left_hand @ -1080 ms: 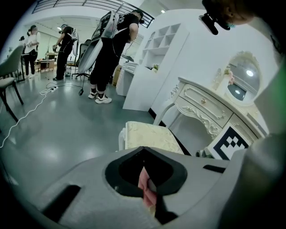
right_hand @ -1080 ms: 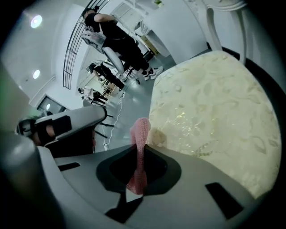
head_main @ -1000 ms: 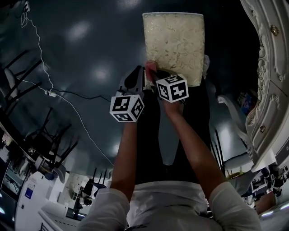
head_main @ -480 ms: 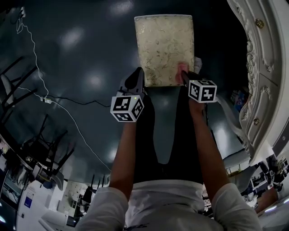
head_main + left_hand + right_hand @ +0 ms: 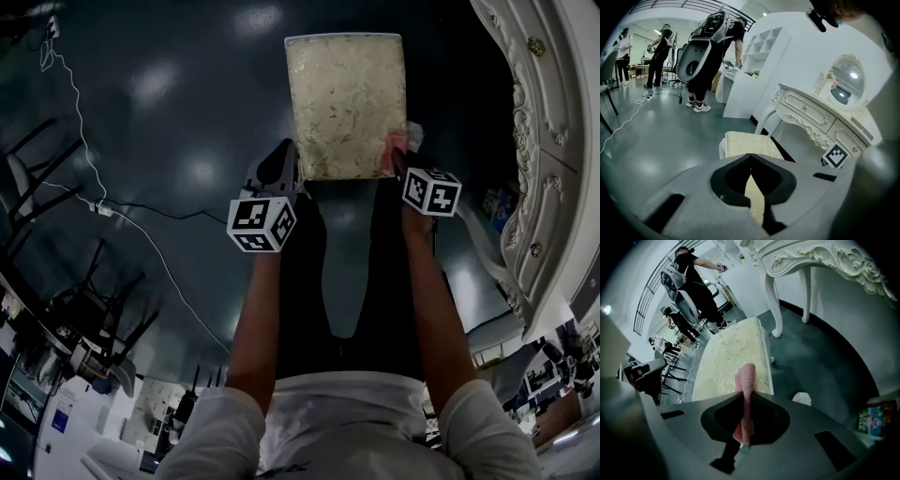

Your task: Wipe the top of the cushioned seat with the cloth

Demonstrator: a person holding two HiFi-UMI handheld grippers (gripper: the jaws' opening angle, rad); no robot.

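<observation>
right tongs (image 5: 399, 157) clenched on cloth (image 5: 398, 142), slid to seat (image 5: 345, 94) near-right corner, probably touching | left tongs (image 5: 281, 157) closed, empty, unmoved

Items present: one cushioned seat (image 5: 345, 103), one pink cloth (image 5: 746, 380) and two grippers, namely left gripper (image 5: 284, 150) and right gripper (image 5: 399, 157). One white dressing table (image 5: 811, 117) carries one oval mirror (image 5: 847, 88).

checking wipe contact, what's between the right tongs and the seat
Only the pink cloth, pinched in the right gripper, over the cushioned seat: right gripper view.
</observation>
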